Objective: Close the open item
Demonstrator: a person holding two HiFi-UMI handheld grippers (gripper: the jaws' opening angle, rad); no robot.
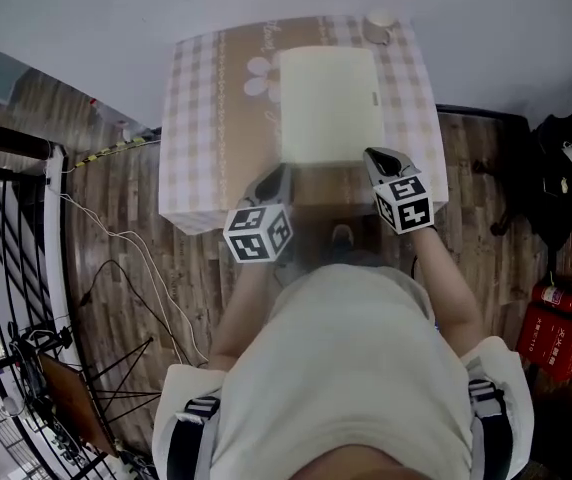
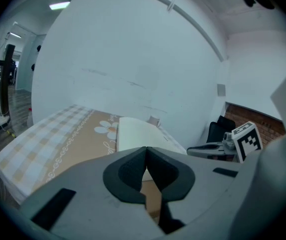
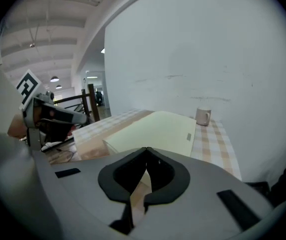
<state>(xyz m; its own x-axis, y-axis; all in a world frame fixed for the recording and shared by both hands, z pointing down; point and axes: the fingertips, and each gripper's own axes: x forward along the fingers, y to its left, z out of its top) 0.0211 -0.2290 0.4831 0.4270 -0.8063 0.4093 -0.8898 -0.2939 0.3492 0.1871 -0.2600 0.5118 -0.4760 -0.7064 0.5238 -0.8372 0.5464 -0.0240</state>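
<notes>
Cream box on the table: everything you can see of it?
The cream box is a flat, plain, matte rectangle with a small grey mark near its right edge. Its top lies flat, looking closed. It rests on the checked tablecloth, toward its far edge. The left gripper and right gripper, both shut, sit by its near corners; contact unclear.

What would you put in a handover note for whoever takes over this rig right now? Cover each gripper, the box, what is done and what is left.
Left gripper: fingers shut, nothing between them, near the left of the box at its near edge.
Right gripper: fingers shut, empty, by the box's near right corner.
Box: cream, on the table, lid lying flat; it looks closed. Mug stands behind it at the far edge.
Done: closing, as far as the views show.
Left: check that the lid sits fully down, then pull both grippers clear.
</notes>
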